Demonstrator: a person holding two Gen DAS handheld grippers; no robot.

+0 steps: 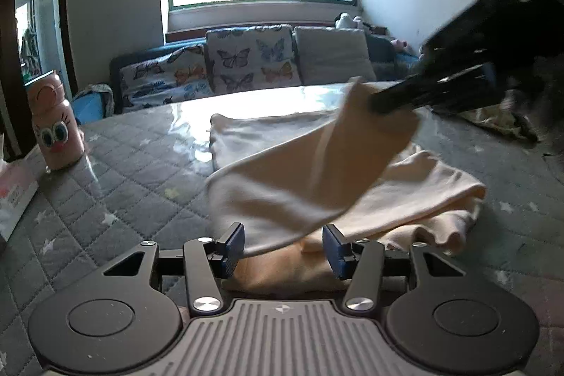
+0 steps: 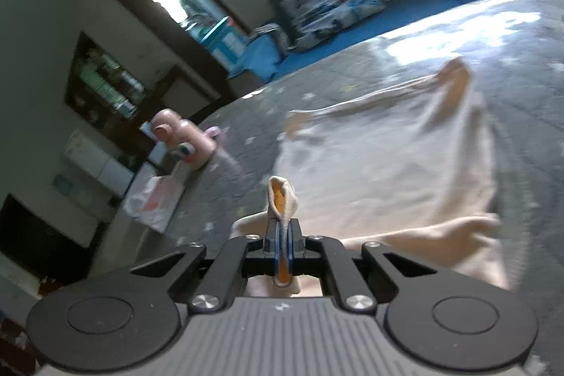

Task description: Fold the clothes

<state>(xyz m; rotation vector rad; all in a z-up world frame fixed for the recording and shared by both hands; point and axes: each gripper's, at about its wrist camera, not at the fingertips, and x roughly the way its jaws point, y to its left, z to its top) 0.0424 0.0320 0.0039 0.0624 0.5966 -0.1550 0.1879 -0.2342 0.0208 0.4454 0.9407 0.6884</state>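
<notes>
A cream garment (image 1: pixel 317 171) lies on the grey quilted table (image 1: pixel 123 171). My right gripper (image 1: pixel 379 106) is shut on one end of it and holds that flap up in the air above the rest. In the right wrist view my right gripper (image 2: pixel 283 235) pinches a cream fold (image 2: pixel 282 196) between its blue pads, with the garment (image 2: pixel 387 164) spread beyond. My left gripper (image 1: pixel 283 247) is open, low over the near edge of the garment, with cloth lying between and under its blue fingers (image 1: pixel 234 247).
A pink cartoon bottle (image 1: pixel 56 125) stands at the table's left edge beside a white packet (image 1: pixel 14 196). A patterned cloth (image 1: pixel 500 122) lies at the right. A sofa with butterfly cushions (image 1: pixel 246 59) stands behind the table under a window.
</notes>
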